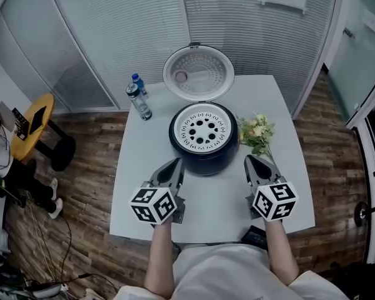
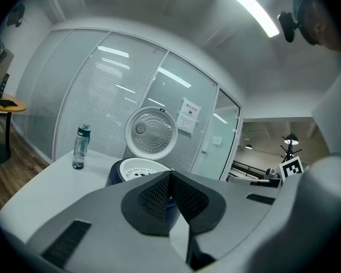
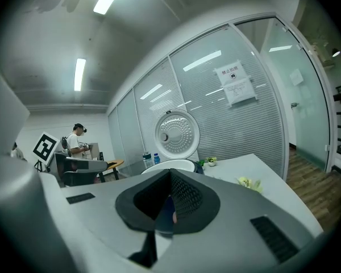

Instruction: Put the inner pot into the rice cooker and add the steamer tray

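Steamer tray [image 1: 203, 129] is seen seated flat in the open rice cooker [image 1: 204, 156] at the middle of the bench [image 1: 287, 167]; the inner pot below is hidden. Jaws of the left gripper [image 1: 177, 163] and right gripper [image 1: 250, 160] are closed on nothing, just before the cooker. Placement is judged done; level seating of the tray should be checked, and nothing nudged.

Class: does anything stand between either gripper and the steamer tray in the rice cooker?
Nothing visible does. The left gripper and right gripper face the steamer tray across bare table; bottles and flowers stand aside.
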The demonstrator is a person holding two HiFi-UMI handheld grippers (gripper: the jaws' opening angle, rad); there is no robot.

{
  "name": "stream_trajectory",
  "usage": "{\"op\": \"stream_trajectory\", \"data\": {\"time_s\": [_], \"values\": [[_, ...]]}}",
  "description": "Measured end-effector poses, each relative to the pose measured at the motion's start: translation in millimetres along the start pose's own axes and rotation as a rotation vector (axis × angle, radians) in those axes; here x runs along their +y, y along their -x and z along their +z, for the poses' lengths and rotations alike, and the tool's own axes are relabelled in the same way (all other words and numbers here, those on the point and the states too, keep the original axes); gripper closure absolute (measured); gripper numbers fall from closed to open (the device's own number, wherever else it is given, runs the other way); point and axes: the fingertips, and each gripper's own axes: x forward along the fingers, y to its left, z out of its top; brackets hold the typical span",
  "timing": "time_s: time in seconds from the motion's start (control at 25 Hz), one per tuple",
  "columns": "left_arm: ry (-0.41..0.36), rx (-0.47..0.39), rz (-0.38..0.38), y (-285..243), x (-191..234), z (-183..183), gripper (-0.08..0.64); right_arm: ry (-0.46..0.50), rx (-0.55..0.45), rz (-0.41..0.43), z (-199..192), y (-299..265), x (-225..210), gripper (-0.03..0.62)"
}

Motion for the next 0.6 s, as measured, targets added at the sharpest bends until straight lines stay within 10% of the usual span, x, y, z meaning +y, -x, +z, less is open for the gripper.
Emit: {"op": "stream_trajectory", "data": {"time_s": [0.6], "values": [[0.025,0.034,0.006,-3.3,12.1,-8.3,0.551,-0.038,0.023,-0.004,-4.3,-5.7,-5.5,0.577]]}}
